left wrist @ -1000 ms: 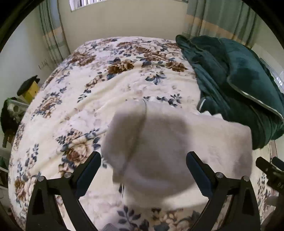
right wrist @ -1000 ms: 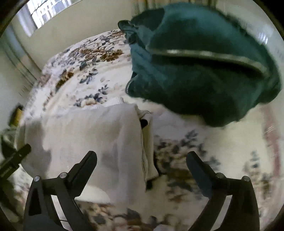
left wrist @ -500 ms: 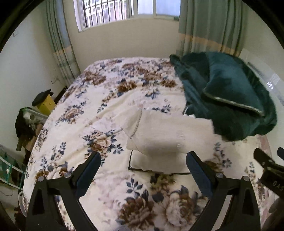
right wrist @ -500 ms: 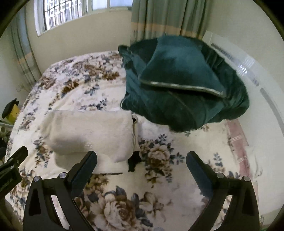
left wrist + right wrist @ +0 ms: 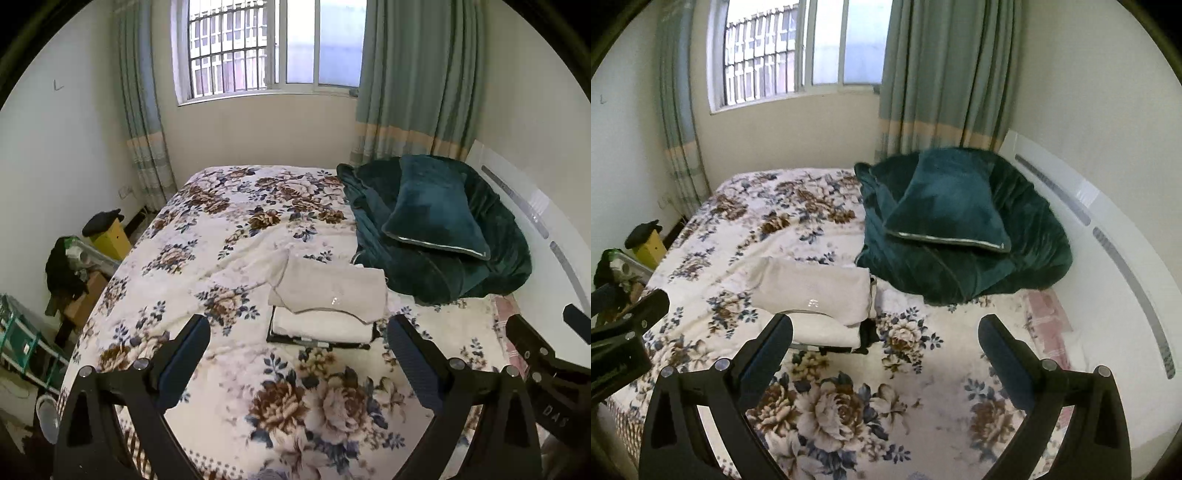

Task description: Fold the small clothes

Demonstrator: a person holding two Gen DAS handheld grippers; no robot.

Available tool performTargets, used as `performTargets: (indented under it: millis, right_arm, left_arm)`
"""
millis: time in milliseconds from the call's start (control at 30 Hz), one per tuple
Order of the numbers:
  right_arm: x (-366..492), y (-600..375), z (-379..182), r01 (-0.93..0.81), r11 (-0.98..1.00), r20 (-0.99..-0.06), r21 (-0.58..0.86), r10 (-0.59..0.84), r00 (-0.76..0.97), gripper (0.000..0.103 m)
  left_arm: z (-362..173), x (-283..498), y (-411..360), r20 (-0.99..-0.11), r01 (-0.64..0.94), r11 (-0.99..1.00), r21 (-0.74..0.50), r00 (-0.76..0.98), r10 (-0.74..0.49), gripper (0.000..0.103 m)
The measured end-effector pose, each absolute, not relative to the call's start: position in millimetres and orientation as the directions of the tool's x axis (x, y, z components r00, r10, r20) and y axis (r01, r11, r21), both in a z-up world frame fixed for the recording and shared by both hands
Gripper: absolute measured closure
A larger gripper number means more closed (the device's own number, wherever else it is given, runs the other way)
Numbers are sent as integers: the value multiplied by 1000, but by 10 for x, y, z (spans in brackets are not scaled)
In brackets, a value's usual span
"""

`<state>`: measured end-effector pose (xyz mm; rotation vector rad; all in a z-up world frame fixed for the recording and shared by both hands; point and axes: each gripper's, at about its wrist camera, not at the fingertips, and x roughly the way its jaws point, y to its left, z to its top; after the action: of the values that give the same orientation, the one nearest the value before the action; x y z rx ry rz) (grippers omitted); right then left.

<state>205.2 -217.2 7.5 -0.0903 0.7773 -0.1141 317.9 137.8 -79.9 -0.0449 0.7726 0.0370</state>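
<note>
A folded beige garment [image 5: 330, 291] lies on top of a small stack of folded clothes [image 5: 319, 325] in the middle of the floral bed [image 5: 207, 266]; a white piece and a dark piece show under it. The stack also shows in the right wrist view [image 5: 816, 291]. My left gripper [image 5: 298, 349] is open and empty, held back above the bed's near part. My right gripper [image 5: 885, 349] is open and empty, to the right of the stack and well back from it.
A dark green blanket with a pillow [image 5: 436, 229] is heaped at the bed's right side against a white headboard [image 5: 1108, 236]. Boxes and clutter [image 5: 74, 266] stand on the floor left of the bed. A window with curtains [image 5: 273, 48] is behind.
Both grippers have pulled up and back from the beige garment, which filled the views one second ago. The garment now lies on the stack, and the whole bed and window show.
</note>
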Motion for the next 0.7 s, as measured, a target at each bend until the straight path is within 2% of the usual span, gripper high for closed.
performTargets:
  millis: [367,633,700]
  right_arm:
    - [1132,-2197,922,28,994,-632,-106,-89,770,1]
    - [930,-2248,1079,21,994,-629,-111,-86,773,1]
    - [913,-2281,1076,17,994,-637,-104,-80,767,0]
  left_arm:
    - [-391,2570,1404,-665,-78,997,-18,746,47,5]
    - [-298,2383,1372,-644,-76,997,-11,763,51,5]
    - [-283,2352,1357,-643,-66,998,-13,764,42,0]
